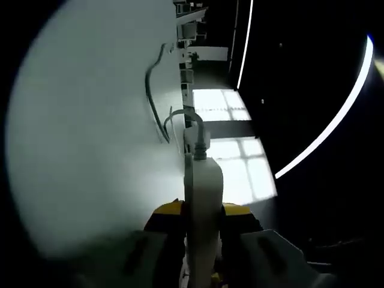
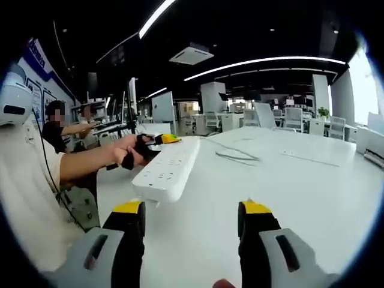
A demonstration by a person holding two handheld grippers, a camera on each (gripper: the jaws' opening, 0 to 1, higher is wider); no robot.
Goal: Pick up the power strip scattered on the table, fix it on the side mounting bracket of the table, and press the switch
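The left hand-held gripper (image 1: 203,225) is pinching the white power strip (image 1: 203,198) between its 2 yellow-tipped jaws, which press against the strip's sides. In the left gripper view the strip is seen edge-on, rising from between the jaws, with its grey cord (image 1: 180,123) leaving the far end and looping back over the white surface (image 1: 90,132). A second dark cable (image 1: 153,90) lies on the surface farther off. The view is rolled, so the surface fills one side and its edge runs up the middle, with a bright sunlit floor (image 1: 231,150) beyond it.

The right hand-held gripper (image 2: 192,219) has its 2 jaws spread wide apart with nothing between them, hovering above the surface (image 2: 288,192). In the right gripper view the power strip (image 2: 170,168) is held up off the surface, just ahead of the left jaw, its socket face turned upward. The person's hand (image 2: 129,153) grips the left hand-held gripper (image 2: 157,141) at the strip's far end. The forearm leads back to a light sleeve (image 2: 24,180). A thin cable (image 2: 237,156) lies on the surface well beyond the strip. Desks and chairs stand in the office behind, under long ceiling light strips (image 2: 264,61).
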